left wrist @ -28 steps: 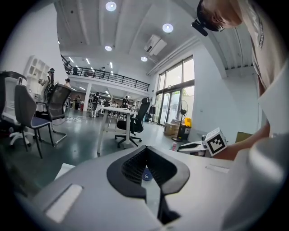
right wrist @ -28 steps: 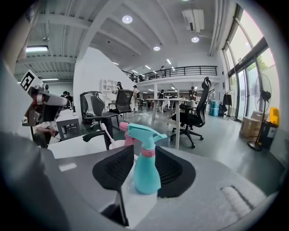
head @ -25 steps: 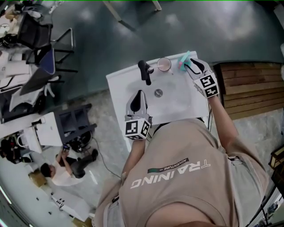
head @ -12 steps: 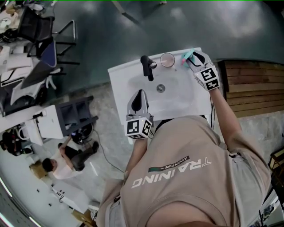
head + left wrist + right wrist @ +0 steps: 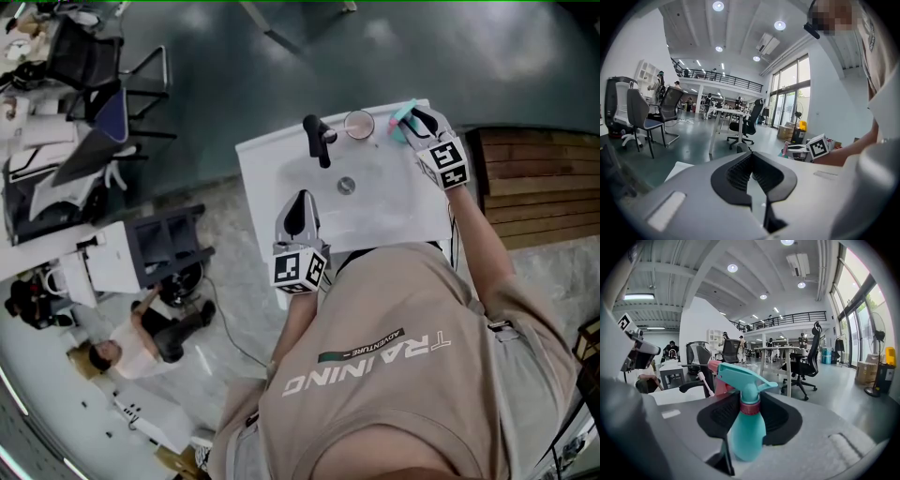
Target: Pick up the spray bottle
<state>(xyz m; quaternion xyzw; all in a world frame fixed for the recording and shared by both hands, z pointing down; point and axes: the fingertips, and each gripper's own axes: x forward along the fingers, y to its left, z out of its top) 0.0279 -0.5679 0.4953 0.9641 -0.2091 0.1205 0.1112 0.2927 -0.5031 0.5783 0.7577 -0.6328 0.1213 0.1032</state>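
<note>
1. Bottle (image 5: 746, 427): teal spray bottle with a red collar. It stands upright at the back right corner of the white surface (image 5: 253, 178), trigger head uppermost. In the head view only a little of it (image 5: 403, 114) shows beyond the tongs. Whether its base has left the surface cannot be told.

2. Right tongs (image 5: 750, 401): reached out to the far corner, closed on the bottle with one pad on each side just below the collar. The hold is likely taken here because the narrowing under the collar should stop the bottle sliding down when lifted. The grip is level and the bottle is not tilted.

3. Left tongs (image 5: 752, 157): tips together and nothing between them. They hang over the near left part of the surface (image 5: 300, 214), well apart from the bottle. They are judged idle and parked clear of the right arm's path.

4. Cup (image 5: 359, 124): just beside the bottle on its left, and seen as pink behind the bottle from the right gripper view (image 5: 716, 380). It is close enough to be knocked, so a straight upward lift seems safest.

5. Faucet (image 5: 319, 139): black, further left at the back edge and clear of the grasp.

6. Task status: grasp made, lift judged next
</note>
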